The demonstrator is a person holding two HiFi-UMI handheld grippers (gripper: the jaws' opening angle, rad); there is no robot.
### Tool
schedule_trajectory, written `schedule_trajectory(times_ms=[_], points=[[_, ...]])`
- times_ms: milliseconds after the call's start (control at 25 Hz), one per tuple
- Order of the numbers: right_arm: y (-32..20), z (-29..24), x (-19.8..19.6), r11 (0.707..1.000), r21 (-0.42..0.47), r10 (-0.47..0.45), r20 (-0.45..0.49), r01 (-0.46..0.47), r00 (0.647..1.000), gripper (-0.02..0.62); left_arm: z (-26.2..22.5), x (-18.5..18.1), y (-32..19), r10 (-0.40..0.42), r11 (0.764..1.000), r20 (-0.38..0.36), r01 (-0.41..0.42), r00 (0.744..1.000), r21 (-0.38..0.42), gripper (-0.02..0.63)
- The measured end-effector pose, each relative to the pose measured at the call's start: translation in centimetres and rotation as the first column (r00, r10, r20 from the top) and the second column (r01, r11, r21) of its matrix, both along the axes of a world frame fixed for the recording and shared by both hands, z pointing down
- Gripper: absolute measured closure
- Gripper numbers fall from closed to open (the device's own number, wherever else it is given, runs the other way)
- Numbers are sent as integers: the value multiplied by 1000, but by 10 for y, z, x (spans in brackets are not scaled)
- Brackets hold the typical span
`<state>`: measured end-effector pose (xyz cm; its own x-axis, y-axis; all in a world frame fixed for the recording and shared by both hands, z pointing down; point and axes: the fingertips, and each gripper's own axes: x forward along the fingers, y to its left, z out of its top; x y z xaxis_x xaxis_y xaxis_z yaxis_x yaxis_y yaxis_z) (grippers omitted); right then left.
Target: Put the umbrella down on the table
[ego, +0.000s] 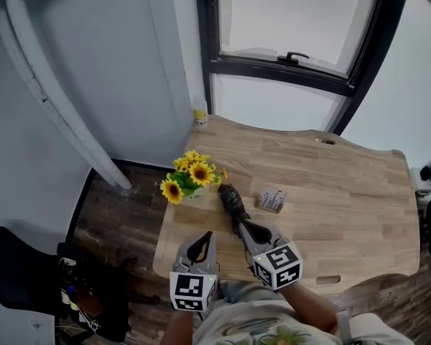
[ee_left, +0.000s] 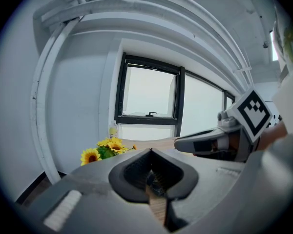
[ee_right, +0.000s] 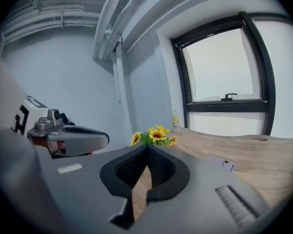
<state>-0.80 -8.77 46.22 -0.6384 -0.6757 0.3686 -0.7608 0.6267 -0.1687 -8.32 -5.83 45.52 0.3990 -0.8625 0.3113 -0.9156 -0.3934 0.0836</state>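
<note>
While hanging low above the near edge, face a broad wooden table [ego: 345, 192], spread out ahead of both pairs of fingers and far off to the right of them. Well beyond the fingertips, past the table's far edge: a black-framed window [ego: 287, 67], handle on its lower bar. Up and to the left of the left fingers, a thick white pipe [ego: 57, 106] slanting down the wall.

Nearest, side by side and apart: left gripper [ego: 203, 244] and right gripper [ego: 246, 227], each with a marker cube at the back. Left fingers brought together at the tips, clamping nothing; only a sliver of wood and something dark seen through the hollow behind the tips, too small to name. Right fingers likewise pressed tip to tip, empty, bare tabletop showing through the hollow.

Just ahead of the right fingertips, lying flat on the table: the folded dark umbrella [ego: 232, 200], lengthwise along the line of the fingers; touching them or not, cannot tell. Ahead and left of the left fingertips, near the table's left edge, a bunch of yellow sunflowers [ego: 190, 177], just left of the umbrella's far end. Ahead and slightly right of the right fingertips, just beside the umbrella, a small box [ego: 271, 200]. Far ahead at the table's back corner, a small bottle [ego: 200, 112].
</note>
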Motion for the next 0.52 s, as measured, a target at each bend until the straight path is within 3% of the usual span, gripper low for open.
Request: schedule_trajectory(times_ms=[520], points=[[25,-3,7,1000,1,-10,10,10,1000,595,-4,9,25,1,1000,11,-1,1000,11,601]])
